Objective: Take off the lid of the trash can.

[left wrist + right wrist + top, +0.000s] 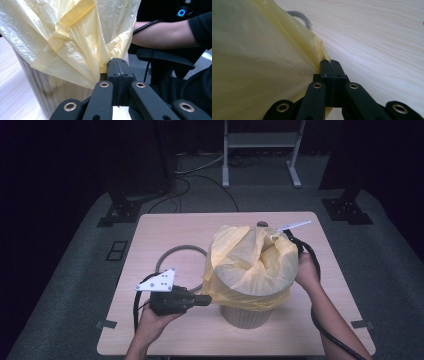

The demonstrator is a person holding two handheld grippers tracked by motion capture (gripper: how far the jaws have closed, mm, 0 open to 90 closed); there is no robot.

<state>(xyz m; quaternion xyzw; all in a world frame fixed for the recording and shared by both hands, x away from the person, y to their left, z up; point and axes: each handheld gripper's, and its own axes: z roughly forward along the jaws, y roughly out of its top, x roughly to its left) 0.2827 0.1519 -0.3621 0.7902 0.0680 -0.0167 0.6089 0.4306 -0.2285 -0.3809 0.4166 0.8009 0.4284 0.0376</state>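
Two grippers pinch a yellow bag over a bin

The left gripper (209, 300) and the right gripper (329, 61) both clamp the yellow bag (252, 262), draped over the ribbed bin (247, 316) at the frame's centre; a grey ring (176, 251) lies left of it.

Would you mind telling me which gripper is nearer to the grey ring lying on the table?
Left. The left gripper pinches the yellow bag at the bin's near-left side, just in front of the grey ring. The right gripper grips the bag on the far-right side, across the bin.

Pale wooden tabletop (165, 232) on grey carpeted floor (75, 285); white metal frame stand (260, 150) behind, in a dark room.
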